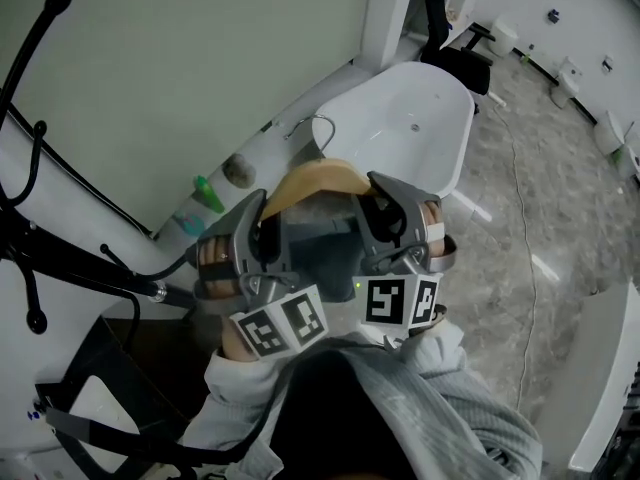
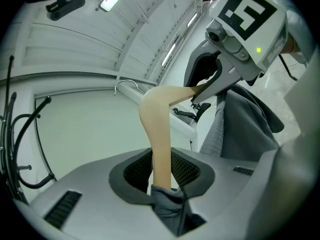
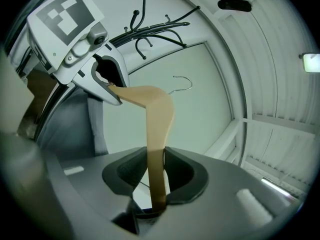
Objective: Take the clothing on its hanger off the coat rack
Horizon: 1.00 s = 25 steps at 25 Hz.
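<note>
A light wooden hanger (image 1: 318, 179) carries grey clothing (image 1: 318, 243), and each gripper holds one end of it. My left gripper (image 1: 262, 230) is shut on the hanger's left arm (image 2: 157, 129), next to a fold of grey cloth (image 2: 167, 204). My right gripper (image 1: 385, 218) is shut on the other arm (image 3: 157, 129). The metal hook (image 3: 182, 84) hangs on nothing. The black coat rack (image 1: 30, 168) stands apart at the left, its curved pegs (image 3: 160, 31) bare. In the left gripper view the right gripper (image 2: 202, 91) shows across the hanger, with the garment (image 2: 245, 129) hanging below.
A white tub (image 1: 400, 118) stands just beyond the hanger by the pale green wall. A green bottle (image 1: 208, 193) sits at the wall's foot. A black office chair (image 1: 450, 38) is farther back. A cable (image 1: 520, 228) runs over the marbled floor at right. A black frame (image 1: 110, 368) lies at lower left.
</note>
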Motion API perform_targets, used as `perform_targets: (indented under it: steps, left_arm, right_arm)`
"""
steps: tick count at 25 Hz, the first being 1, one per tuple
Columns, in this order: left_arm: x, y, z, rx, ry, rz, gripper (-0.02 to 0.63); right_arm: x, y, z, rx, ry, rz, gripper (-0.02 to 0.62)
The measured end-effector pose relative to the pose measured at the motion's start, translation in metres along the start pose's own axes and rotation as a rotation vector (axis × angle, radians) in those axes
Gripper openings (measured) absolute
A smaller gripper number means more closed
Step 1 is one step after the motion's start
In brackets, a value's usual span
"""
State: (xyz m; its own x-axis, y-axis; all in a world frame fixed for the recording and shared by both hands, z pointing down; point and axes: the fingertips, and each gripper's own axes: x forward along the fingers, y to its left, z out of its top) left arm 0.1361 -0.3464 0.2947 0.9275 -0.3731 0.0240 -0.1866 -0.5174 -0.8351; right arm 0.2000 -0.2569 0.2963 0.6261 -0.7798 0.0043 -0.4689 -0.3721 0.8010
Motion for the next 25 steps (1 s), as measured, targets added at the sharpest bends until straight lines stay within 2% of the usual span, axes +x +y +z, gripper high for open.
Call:
perform_targets:
  steps: [11,25]
  left_arm:
    - [0.010,-0.019,0.005,0.010,-0.020,-0.040,0.101]
    - [0.002,-0.010,-0.007,0.002,0.036,-0.025,0.101]
  right_arm:
    - [-0.002,0.007,-0.025,0.028,0.043,0.010,0.100]
    - [0.004,0.014,-0.010,0.025,0.007,0.045,0.100]
